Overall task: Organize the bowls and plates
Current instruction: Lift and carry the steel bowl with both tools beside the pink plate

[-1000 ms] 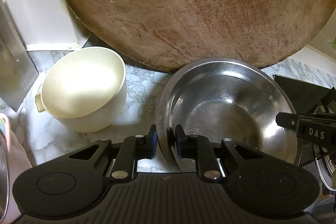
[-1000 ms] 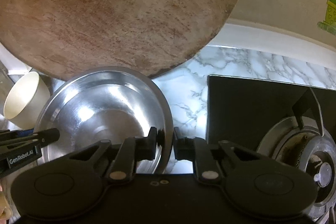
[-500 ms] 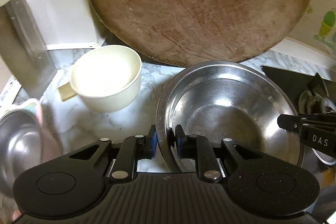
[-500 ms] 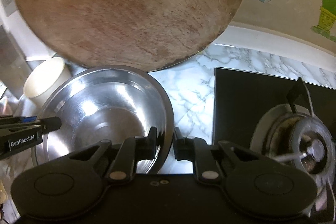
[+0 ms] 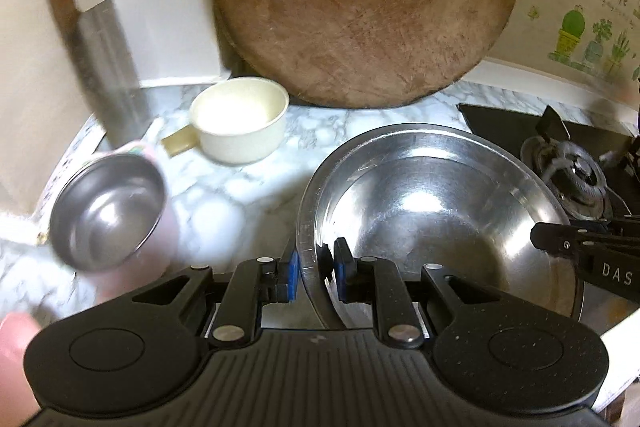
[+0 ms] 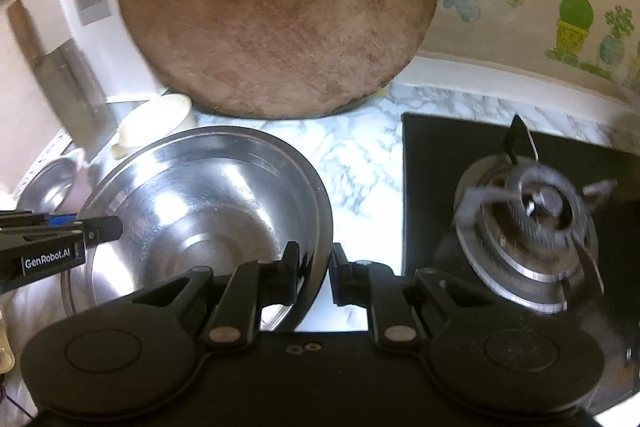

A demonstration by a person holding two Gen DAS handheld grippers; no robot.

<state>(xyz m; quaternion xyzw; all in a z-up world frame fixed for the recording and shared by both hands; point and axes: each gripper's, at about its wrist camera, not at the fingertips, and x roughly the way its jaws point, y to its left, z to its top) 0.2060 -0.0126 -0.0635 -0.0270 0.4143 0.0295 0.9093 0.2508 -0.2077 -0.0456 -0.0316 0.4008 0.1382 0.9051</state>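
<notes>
A large steel bowl (image 5: 440, 211) is held between both grippers above the marble counter. My left gripper (image 5: 314, 273) is shut on its left rim. My right gripper (image 6: 314, 273) is shut on its right rim; the bowl also shows in the right wrist view (image 6: 200, 211). A cream bowl with a handle (image 5: 240, 119) stands on the counter behind, and also shows in the right wrist view (image 6: 156, 123). A small pink cup with a steel inside (image 5: 108, 211) is at the left.
A round wooden board (image 5: 360, 3) leans on the wall at the back. A cleaver (image 5: 100, 67) leans at the left. A gas burner (image 6: 532, 223) on a black hob is at the right. Marble counter (image 6: 360, 155) lies between bowl and hob.
Both grippers have pulled back and up from the board with the steel bowl in them. The cream bowl has receded; the pink cup, cleaver and burner have come into view.
</notes>
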